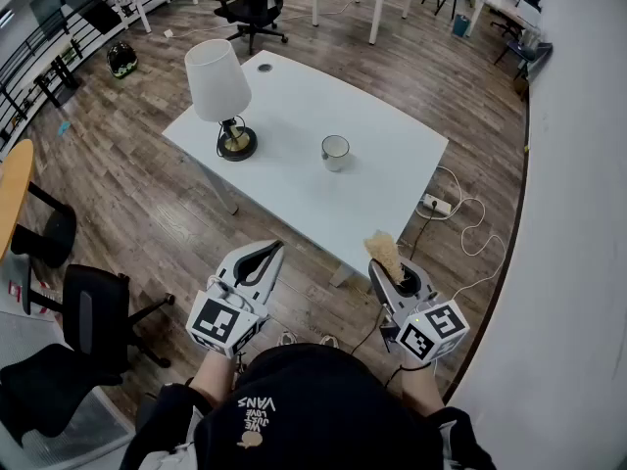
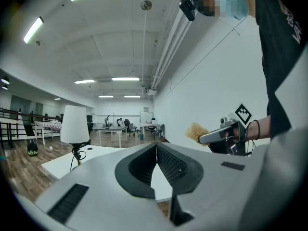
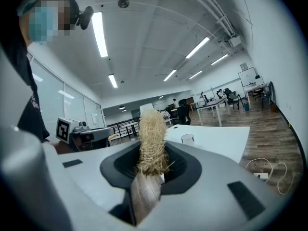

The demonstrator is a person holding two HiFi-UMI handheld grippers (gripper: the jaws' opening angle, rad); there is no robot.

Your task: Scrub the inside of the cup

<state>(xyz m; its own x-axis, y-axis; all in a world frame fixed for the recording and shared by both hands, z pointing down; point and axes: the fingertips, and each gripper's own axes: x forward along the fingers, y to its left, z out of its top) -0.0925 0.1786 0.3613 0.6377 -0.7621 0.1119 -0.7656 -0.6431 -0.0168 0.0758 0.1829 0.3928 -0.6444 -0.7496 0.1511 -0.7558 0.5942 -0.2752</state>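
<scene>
One cup (image 1: 335, 152). One lamp (image 1: 220, 96). One white table (image 1: 382, 179) bears both. There are two grippers, the left gripper (image 1: 265, 255) and the right gripper (image 1: 389, 270), and each carries one marker cube, so two cubes (one at (image 1: 223, 323), one at (image 1: 434, 333)). One brush (image 1: 384, 249). One power strip (image 1: 436, 204) lies on the floor, with one white cable (image 1: 475, 225). One orange-topped table (image 1: 12, 199) shows at the left edge. Black office chairs number at least three: one beyond the white table (image 1: 253, 6) and two or so at the lower left (image 1: 90, 309) (the shapes there overlap, so that count is not firm). One person.
</scene>
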